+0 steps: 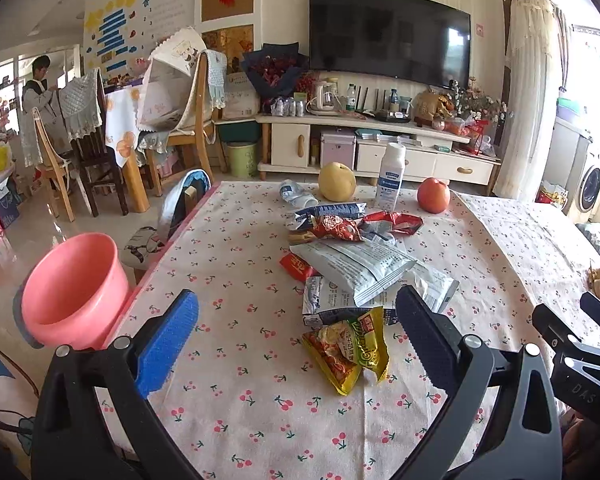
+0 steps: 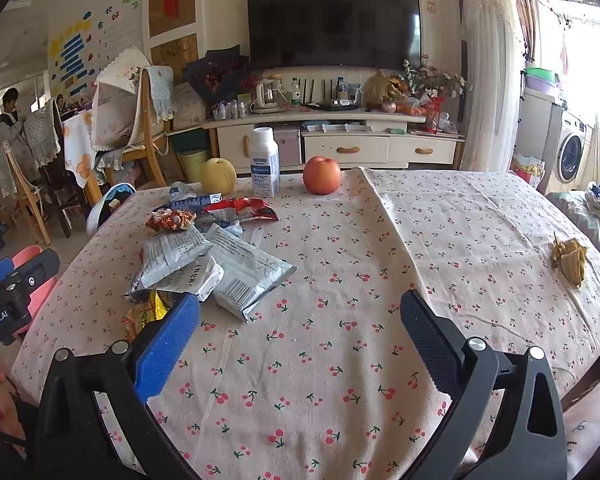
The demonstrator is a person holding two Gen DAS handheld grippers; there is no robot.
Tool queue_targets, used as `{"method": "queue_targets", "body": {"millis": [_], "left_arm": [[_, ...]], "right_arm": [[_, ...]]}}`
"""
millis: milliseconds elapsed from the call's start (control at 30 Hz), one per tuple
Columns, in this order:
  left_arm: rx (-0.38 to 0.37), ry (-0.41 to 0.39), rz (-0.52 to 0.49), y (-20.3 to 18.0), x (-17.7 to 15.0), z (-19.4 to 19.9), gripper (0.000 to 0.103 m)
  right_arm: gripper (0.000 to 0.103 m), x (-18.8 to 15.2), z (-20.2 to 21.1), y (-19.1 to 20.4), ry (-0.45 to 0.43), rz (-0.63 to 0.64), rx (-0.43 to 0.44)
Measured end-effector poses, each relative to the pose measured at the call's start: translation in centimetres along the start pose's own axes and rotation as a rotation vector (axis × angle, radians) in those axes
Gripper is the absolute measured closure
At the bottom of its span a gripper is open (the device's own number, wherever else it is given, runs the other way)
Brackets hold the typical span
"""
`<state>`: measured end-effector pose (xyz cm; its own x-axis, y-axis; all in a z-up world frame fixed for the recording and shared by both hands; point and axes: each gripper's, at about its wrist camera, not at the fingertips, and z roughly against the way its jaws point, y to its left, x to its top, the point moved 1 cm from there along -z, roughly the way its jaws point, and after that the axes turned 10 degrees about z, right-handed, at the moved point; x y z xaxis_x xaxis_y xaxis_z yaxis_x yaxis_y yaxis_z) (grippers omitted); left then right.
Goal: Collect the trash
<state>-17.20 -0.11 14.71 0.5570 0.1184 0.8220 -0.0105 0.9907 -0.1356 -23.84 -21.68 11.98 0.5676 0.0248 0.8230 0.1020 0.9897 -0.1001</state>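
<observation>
Pink, the plastic bin (image 1: 74, 290) stands off the table's left edge in the left wrist view; the left gripper (image 1: 296, 336) hangs spread, empty, above a yellow snack wrapper (image 1: 346, 350) beside piled wrappers (image 1: 352, 264).

From the right wrist, the right gripper (image 2: 300, 336) gapes over bare cherry-print cloth (image 2: 380, 240); what seems a banana peel (image 2: 570, 260) lies well right.

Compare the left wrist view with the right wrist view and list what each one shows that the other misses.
Only the left wrist view shows the whole pink bucket beside the table's left edge and the yellow snack wrapper in full. Only the right wrist view shows the whole banana peel far right on the tablecloth. Both show the wrapper pile, yellow pear, white bottle, red apple, and open, empty fingers on each gripper.
</observation>
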Motion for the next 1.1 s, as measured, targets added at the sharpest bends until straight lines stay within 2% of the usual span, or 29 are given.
{"method": "queue_targets", "body": {"millis": [233,533,1100], "left_arm": [[0.027,-0.117,-0.042,0.4,0.4,4.4,0.004],[0.014,-0.199,-0.039,0.3,0.9,8.2,0.004],[0.001,-0.255,-0.030,0.6,1.7,11.0,0.004]], "right_arm": [[0.004,0.2,3.0,1.3,-0.050,0.033,-0.013],[0.004,0.7,7.0,2.5,-0.132,0.065,-0.020],[0.004,1.1,10.1,3.3,-0.186,0.075,-0.014]]}}
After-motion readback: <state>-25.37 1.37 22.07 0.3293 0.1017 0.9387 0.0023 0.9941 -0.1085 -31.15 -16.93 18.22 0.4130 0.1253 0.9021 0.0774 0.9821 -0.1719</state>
